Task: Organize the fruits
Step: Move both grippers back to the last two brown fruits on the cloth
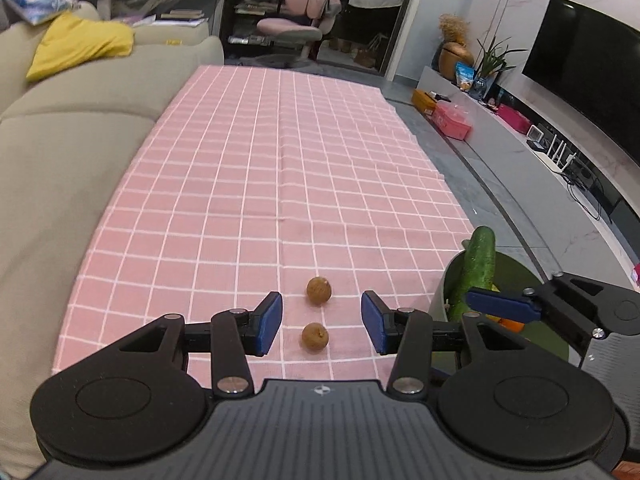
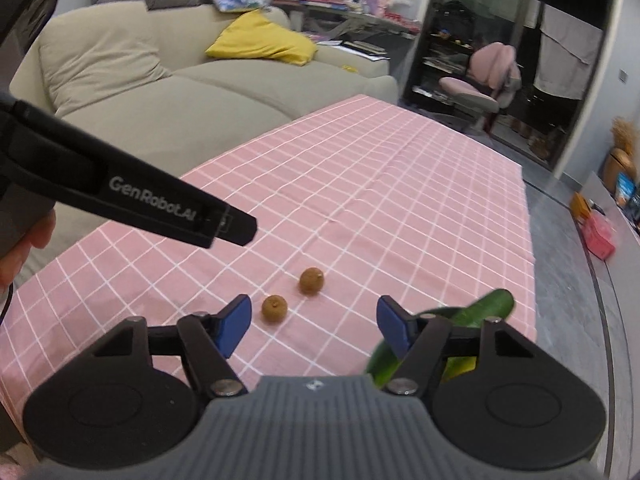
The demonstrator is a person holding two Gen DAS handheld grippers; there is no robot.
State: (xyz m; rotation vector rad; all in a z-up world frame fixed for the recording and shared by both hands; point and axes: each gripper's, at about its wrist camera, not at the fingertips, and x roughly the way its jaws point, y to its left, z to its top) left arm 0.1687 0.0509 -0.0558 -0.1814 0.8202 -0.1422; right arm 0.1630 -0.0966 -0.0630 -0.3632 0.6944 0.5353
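Two small brown round fruits lie on the pink checked tablecloth (image 1: 248, 168). The near fruit (image 1: 315, 337) sits between my left gripper's (image 1: 322, 322) open blue pads; the far fruit (image 1: 319, 290) lies just beyond them. In the right wrist view the same fruits show as a near one (image 2: 274, 309) and a far one (image 2: 311, 281). My right gripper (image 2: 314, 326) is open and empty, over the green bowl (image 1: 456, 280) holding a cucumber (image 1: 476, 268) and an orange fruit (image 1: 510, 324). The right gripper also shows in the left wrist view (image 1: 504, 305).
A beige sofa (image 1: 60, 152) runs along the table's left side. The table's right edge drops to a grey floor (image 1: 500, 184). A TV (image 1: 588, 76) and low cabinet stand on the right. The left gripper's body (image 2: 120, 196) shows in the right wrist view.
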